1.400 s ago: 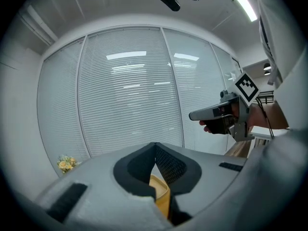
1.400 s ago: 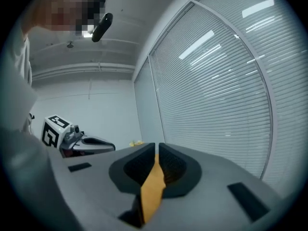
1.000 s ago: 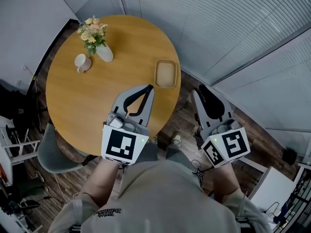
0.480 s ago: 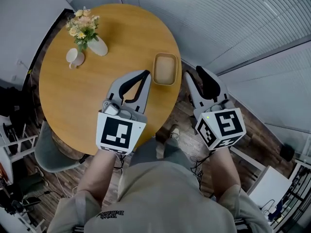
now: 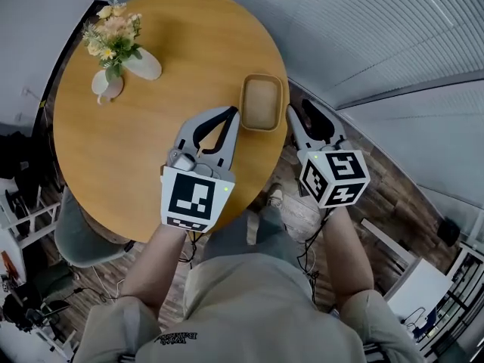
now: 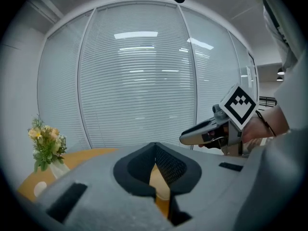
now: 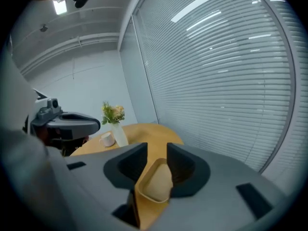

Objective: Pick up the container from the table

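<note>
The container (image 5: 262,101) is a shallow tan rectangular dish near the right edge of the round wooden table (image 5: 136,150). My left gripper (image 5: 232,113) hovers over the table just left of it, its jaws closed to a point with nothing between them. My right gripper (image 5: 296,112) hangs past the table's edge, close to the dish's right side, jaws a little apart. In the right gripper view the container (image 7: 156,181) shows through the gap of the right gripper (image 7: 156,150), beyond the tips and not gripped. In the left gripper view the left gripper (image 6: 155,146) has its tips meeting.
A white vase of flowers (image 5: 140,63) and a white mug (image 5: 106,86) stand at the table's far left. Slatted glass walls run behind the table on the right. A grey chair (image 5: 76,240) sits below the table's near left edge, over wood flooring.
Both grippers have moved forward toward the container. The right one has swung left, from well off the table to beside the dish's right side. Neither has taken hold of anything.
</note>
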Motion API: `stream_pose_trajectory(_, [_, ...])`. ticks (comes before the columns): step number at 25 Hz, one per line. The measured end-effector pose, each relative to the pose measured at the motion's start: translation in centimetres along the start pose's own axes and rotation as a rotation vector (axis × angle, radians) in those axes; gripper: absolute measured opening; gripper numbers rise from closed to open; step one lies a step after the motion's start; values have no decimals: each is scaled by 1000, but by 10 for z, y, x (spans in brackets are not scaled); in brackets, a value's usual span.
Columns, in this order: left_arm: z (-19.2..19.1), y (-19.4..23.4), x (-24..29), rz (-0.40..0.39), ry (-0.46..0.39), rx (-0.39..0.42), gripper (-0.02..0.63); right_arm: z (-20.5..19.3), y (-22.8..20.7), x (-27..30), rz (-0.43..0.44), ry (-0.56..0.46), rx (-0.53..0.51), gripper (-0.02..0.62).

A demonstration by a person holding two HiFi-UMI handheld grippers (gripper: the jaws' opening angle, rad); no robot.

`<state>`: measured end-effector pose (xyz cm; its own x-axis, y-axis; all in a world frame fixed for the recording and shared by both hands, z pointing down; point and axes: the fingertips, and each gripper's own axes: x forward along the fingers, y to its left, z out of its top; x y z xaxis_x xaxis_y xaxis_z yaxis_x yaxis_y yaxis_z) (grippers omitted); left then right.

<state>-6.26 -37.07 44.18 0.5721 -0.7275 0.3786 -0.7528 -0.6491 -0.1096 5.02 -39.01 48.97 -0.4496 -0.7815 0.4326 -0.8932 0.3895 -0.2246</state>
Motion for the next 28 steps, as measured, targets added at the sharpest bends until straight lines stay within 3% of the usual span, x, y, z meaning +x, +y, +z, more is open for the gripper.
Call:
stream_pose_trajectory(8, [-58, 5, 29, -5, 107, -56, 20, -82, -23, 41, -14, 186, 29, 126])
stream_pose_trajectory(14, [-92, -3, 39, -45, 150, -132, 20, -124, -32, 60, -34, 264, 59, 126])
stream_pose_trajectory(17, [-110, -3, 41, -49, 185, -134, 20, -144, -36, 73, -43, 303, 111, 126])
stream_pose_trajectory(22, [-119, -9, 46, -76, 195, -185, 20, -167, -38, 85, -46, 353, 144, 126])
stream_pose_trajectory(28, [-127, -11, 50, -71, 208, -190, 20, -187, -39, 91, -48, 395, 136, 120])
